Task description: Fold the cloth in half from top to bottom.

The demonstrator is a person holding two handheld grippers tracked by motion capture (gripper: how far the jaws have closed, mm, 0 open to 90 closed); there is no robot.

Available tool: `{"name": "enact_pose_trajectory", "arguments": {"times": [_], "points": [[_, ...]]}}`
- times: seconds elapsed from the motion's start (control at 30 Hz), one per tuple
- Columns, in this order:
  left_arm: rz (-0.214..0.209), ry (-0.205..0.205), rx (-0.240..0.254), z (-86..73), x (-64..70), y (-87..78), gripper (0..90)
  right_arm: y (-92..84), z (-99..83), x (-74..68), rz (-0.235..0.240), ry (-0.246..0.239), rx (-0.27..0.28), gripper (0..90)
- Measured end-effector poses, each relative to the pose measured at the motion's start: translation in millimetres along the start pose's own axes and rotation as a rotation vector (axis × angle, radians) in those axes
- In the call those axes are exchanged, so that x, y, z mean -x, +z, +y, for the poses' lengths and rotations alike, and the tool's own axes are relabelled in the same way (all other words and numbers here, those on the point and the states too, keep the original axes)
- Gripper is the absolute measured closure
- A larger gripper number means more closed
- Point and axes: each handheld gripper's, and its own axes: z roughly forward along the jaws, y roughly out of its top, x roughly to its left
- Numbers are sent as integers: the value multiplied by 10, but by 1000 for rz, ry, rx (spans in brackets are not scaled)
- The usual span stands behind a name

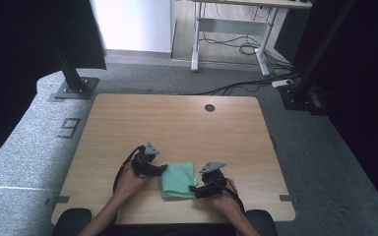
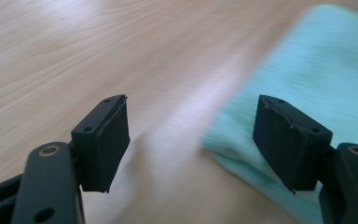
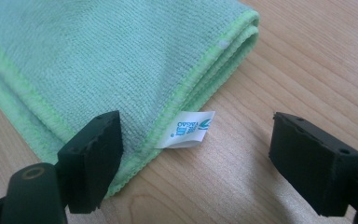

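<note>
A folded green cloth (image 1: 178, 180) lies near the surface's (image 1: 177, 123) near edge, between the left hand-held gripper (image 1: 163, 168) and right hand-held gripper (image 1: 195, 189), both gaping, holding nothing. Soft, light and limp, it seems best pinched at a hemmed corner.

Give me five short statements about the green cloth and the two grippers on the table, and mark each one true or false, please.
1. The green cloth lies folded on the wooden table. True.
2. The right gripper is clamped on the cloth. False: its jaws stand open, with the cloth's corner and white label between them.
3. The left gripper has open jaws at the edge of the cloth. True.
4. The cloth hangs over the table's edge. False: it lies wholly on the tabletop.
5. The cloth's label is red. False: it is white with blue print.
</note>
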Motion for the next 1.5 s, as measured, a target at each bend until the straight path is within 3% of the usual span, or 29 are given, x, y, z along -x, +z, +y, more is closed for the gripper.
{"name": "enact_pose_trajectory", "arguments": {"times": [0.17,0.3,0.57,0.67,0.97,1.5], "points": [[-42,30,-29,-173,198,-111,242,8,0,11,-2,8,-2,154],[-62,14,-30,-300,290,-171,229,5,-4,6,-3,10,-2,152],[-28,14,-34,-394,339,-102,186,6,-15,1,-12,21,5,143],[1,37,-26,-393,334,-94,153,12,-19,5,-14,25,7,130],[47,15,-4,-324,180,-5,136,70,51,52,-5,9,3,150],[80,-40,28,-132,-175,212,130,292,264,406,-29,46,34,144]]}}
